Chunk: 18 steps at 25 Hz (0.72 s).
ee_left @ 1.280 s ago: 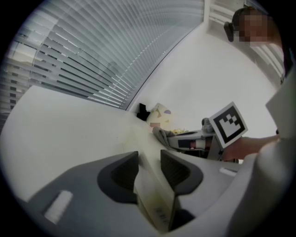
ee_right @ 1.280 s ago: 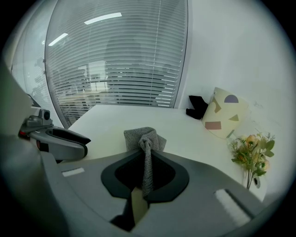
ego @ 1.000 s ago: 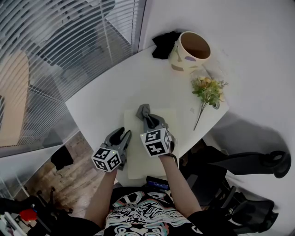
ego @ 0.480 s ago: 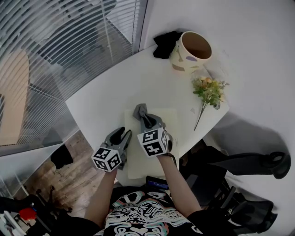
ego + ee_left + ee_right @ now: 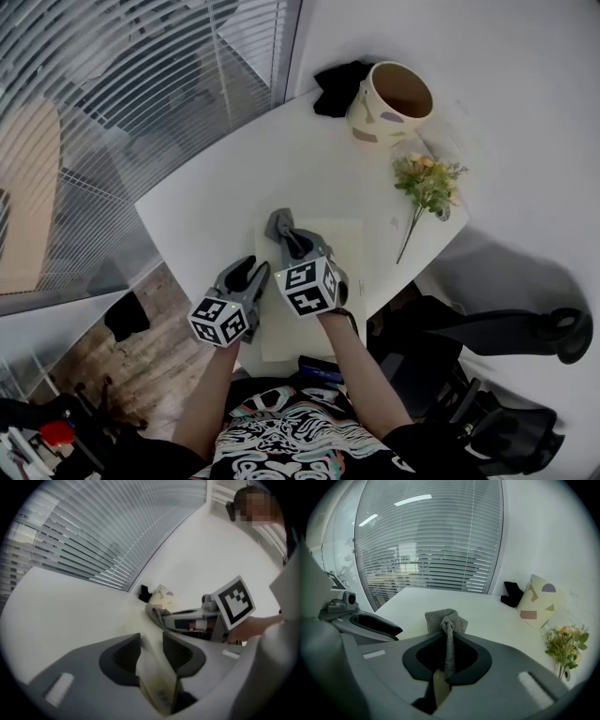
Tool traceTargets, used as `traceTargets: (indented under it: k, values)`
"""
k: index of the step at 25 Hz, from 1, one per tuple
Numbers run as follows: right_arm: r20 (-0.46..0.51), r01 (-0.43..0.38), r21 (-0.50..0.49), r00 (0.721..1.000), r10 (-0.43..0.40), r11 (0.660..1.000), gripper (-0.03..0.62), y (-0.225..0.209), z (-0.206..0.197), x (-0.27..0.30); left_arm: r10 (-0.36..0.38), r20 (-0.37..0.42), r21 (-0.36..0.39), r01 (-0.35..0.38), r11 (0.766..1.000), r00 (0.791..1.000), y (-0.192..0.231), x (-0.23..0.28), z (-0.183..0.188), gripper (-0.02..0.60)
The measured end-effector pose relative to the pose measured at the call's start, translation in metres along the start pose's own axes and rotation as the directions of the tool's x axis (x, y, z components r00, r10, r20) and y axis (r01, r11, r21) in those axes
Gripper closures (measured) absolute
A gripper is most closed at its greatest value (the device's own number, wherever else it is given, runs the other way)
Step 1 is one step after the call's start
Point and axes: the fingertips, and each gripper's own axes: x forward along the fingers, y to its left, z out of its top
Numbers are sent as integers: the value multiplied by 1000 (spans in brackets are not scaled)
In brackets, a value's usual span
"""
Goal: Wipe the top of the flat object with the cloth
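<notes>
Right claw (image 5: pixel 449 641): clamped on the grey cloth (image 5: pixel 440 618), whose bunched end lay at the far left corner of the cream board (image 5: pixel 342 248).
Left claw (image 5: pixel 152 641): narrow, pinching the board's near left edge.
Progress: wiping looked under way; how much of the top remained was unclear.
Ceramic pot (image 5: pixel 392 101): upright at the far end of the bench (image 5: pixel 234 178), apparently empty; a flower sprig (image 5: pixel 427 183) lay beside it.

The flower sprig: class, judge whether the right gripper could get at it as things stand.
Likely reach, yes: only table lies between the right gripper and the flower sprig. Grasping it, no: its jaws are shut on the grey cloth.
</notes>
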Motion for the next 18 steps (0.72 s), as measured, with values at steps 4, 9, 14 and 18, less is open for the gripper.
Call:
traceTargets:
  k: [4, 9, 14, 18]
  values:
    - [1, -7, -6, 1000, 7, 1000, 577, 2, 1, 1, -2, 0, -2, 2, 1000, 1000, 0, 0, 0, 405]
    - [8, -16, -15, 1000, 16, 1000, 577, 5, 3, 2, -2, 0, -3, 2, 1000, 1000, 1, 0, 0, 405]
    - [13, -40, -30, 999, 41, 999, 577, 8, 4, 2, -1, 0, -3, 1, 1000, 1000, 0, -1, 1, 405]
    - [20, -80, -29, 997, 81, 996, 577, 10, 5, 3, 0, 1, -3, 0, 1000, 1000, 0, -1, 1, 405]
